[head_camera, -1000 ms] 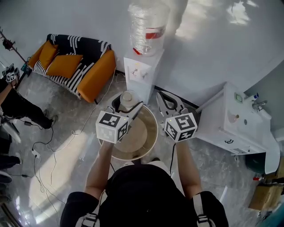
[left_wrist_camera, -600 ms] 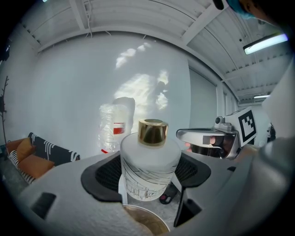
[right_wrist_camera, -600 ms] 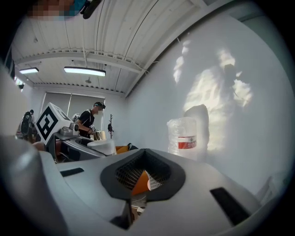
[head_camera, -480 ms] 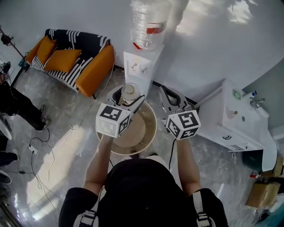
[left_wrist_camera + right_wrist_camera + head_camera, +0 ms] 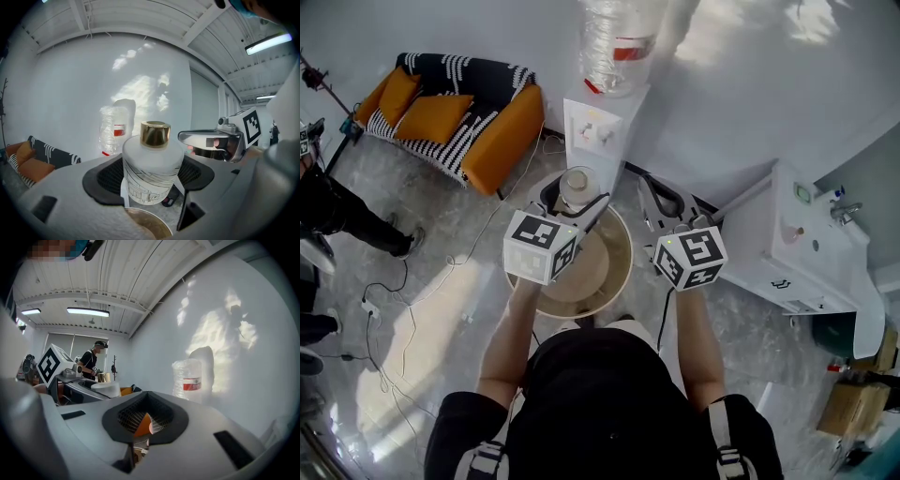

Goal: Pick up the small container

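Observation:
The small container is a frosted white bottle with a gold cap. It stands upright between the black pads of my left gripper, which is shut on its body, above the far rim of the round wooden table. My right gripper hangs to the right of it at about the same height, with its jaws together and nothing held. In the right gripper view that gripper shows closed pads, and the bottle appears at the left in the other gripper.
A white water dispenser with a clear jug stands just beyond the table. An orange sofa is at the far left and a white sink cabinet at the right. Cables trail on the floor, and a person stands at the left.
The left gripper has kept hold of the bottle and drifted slightly away from me. The right gripper has stayed beside it. The person at the left has shifted.

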Demonstrator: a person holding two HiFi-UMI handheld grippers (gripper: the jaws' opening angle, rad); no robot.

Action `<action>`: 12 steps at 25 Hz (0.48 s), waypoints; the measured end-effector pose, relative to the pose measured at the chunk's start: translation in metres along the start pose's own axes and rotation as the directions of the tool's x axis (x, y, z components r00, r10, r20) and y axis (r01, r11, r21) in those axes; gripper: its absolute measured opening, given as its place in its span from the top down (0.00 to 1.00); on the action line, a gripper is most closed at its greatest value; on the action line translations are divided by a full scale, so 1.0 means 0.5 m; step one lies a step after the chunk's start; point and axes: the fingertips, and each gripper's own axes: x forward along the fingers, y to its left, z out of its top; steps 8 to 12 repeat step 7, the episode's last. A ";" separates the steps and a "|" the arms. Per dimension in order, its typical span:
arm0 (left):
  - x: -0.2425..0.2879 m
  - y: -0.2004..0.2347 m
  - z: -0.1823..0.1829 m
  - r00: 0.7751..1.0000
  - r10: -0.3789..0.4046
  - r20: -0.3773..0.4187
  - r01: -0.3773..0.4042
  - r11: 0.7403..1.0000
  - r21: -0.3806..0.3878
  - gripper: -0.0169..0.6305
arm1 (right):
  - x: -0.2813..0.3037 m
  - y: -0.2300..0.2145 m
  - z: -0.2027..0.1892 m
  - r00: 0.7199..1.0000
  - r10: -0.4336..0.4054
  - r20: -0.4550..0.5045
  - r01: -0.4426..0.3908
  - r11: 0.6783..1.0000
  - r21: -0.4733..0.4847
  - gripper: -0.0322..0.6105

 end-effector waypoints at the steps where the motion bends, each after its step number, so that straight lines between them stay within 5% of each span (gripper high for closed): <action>1: -0.002 -0.001 -0.001 1.000 0.000 0.000 0.000 1.000 0.000 0.43 | -0.001 0.001 0.000 1.000 0.000 0.000 0.000 1.000 -0.001 0.95; 12: 0.004 -0.006 -0.002 1.000 0.003 0.001 -0.003 1.000 0.007 0.43 | -0.005 -0.006 0.000 1.000 -0.001 -0.002 0.001 1.000 -0.009 0.95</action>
